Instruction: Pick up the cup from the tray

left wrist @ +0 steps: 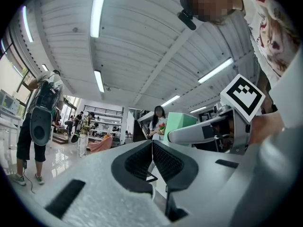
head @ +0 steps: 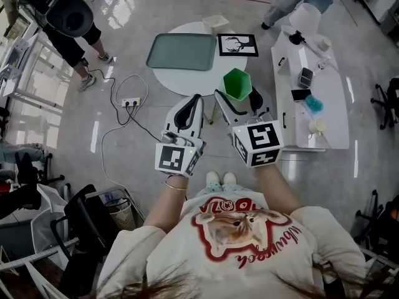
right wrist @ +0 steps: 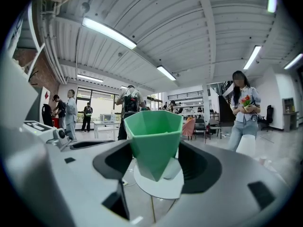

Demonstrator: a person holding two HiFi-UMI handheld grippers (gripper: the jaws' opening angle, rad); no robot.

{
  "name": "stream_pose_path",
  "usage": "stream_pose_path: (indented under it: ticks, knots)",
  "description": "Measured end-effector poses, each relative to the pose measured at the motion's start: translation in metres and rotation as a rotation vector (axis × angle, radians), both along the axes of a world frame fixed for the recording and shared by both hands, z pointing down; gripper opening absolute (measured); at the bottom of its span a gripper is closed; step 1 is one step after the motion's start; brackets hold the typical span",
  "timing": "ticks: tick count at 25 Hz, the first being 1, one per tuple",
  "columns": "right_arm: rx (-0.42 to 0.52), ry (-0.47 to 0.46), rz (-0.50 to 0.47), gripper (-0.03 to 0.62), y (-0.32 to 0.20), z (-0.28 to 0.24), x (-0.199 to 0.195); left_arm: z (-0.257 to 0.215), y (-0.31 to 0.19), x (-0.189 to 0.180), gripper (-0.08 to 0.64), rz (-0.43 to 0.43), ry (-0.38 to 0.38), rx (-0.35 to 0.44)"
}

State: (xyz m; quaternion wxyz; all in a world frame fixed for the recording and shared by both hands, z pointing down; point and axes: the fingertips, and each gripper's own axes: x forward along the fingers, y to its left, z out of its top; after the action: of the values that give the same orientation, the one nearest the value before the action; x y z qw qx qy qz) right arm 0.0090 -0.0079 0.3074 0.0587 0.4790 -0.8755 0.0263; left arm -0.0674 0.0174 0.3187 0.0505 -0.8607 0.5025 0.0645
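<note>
A green faceted cup (head: 237,83) (right wrist: 154,135) sits between the jaws of my right gripper (head: 237,96) (right wrist: 156,161), which is shut on it. It hangs in the air over the near edge of the round white table (head: 187,81). The grey-green tray (head: 181,50) lies on that table with nothing on it. Beside the right one, my left gripper (head: 191,102) (left wrist: 152,161) is shut with nothing between its pads. In the left gripper view the cup (left wrist: 179,122) shows behind the right gripper's jaw (left wrist: 208,132).
On the table beside the tray lie a framed deer picture (head: 237,45) and a small white box (head: 215,22). A long white table (head: 312,104) with small items stands at the right. A power strip (head: 131,101) with cables lies on the floor at the left. People stand around.
</note>
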Motion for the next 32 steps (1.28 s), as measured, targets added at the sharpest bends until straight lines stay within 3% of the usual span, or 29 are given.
stream_pose_path:
  ticks: [10,32]
  knots:
    - [0.032,0.039,0.004,0.29,-0.005,0.0,0.019,0.002,-0.002,0.025,0.015,0.008,-0.01,-0.004]
    - [0.029,0.017,-0.011,0.29,0.0,0.001,0.014,0.002,0.005,0.017,0.015,-0.019,-0.01,-0.004]
